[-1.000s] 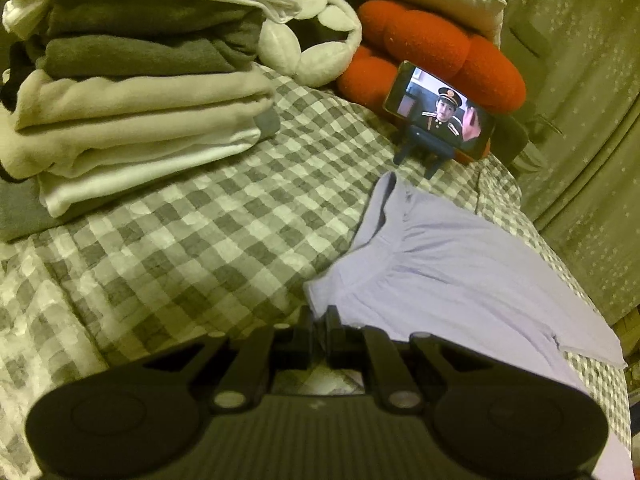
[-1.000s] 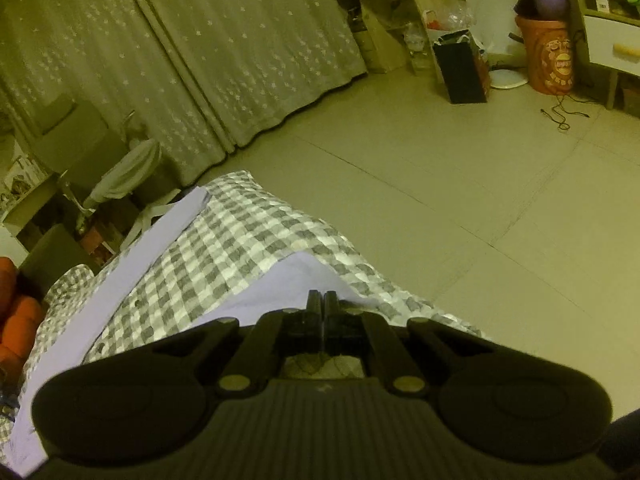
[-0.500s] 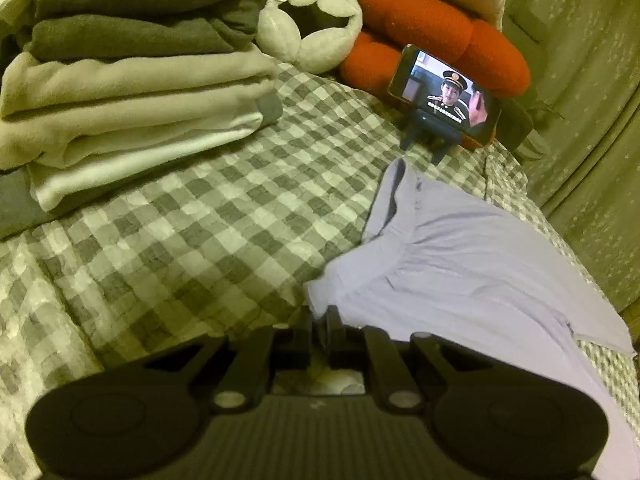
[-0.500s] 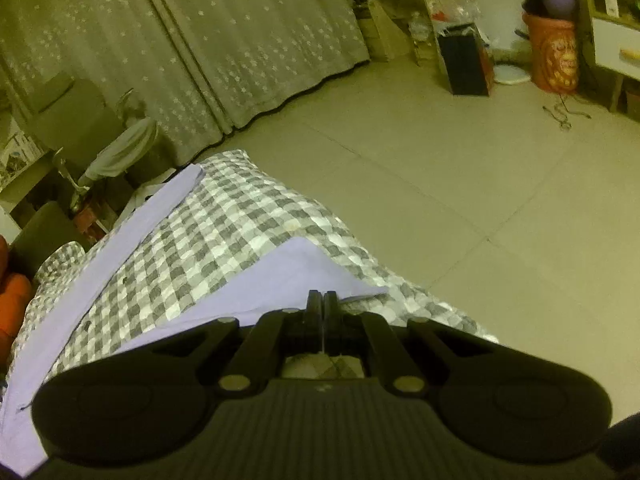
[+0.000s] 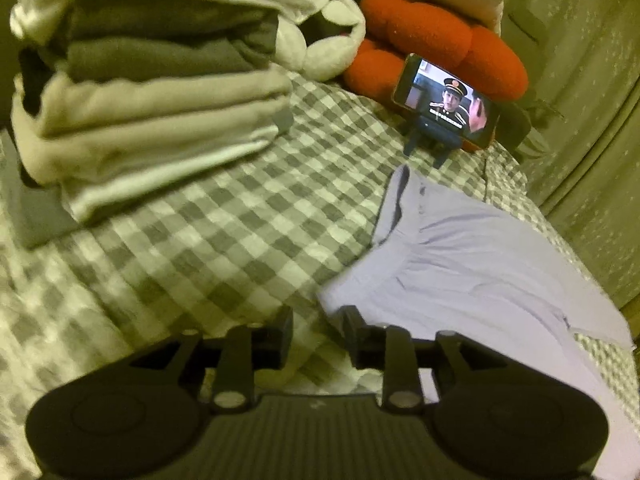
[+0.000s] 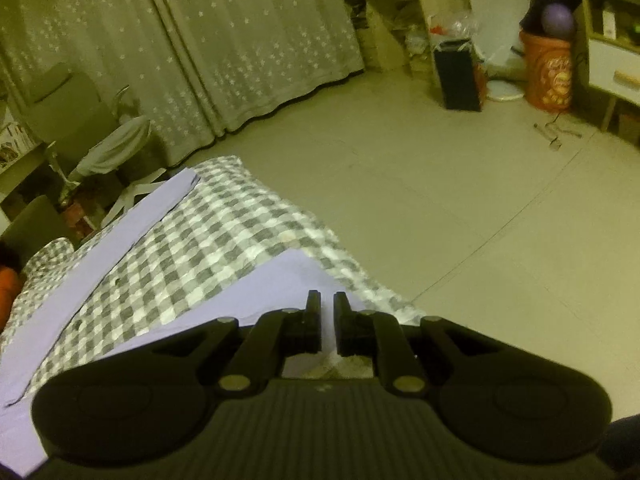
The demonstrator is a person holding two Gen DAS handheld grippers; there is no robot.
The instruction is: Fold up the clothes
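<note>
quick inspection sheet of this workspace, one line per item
surface: bed with grey and white checked cover, reaching the floor-side edge in the right wrist view.
job's things: lavender garment spread on the cover; its corner lies under the right tongs. Stack of folded clothes at the far left.
clutter: phone on a stand playing a video, orange cushion, white plush.
grippers: left tongs open at the garment's near edge; right tongs slightly open over the corner; neither grips cloth.
cables: thin cord on the floor by the shelves.
surroundings: star-print curtains, orange bucket, black bag.
</note>
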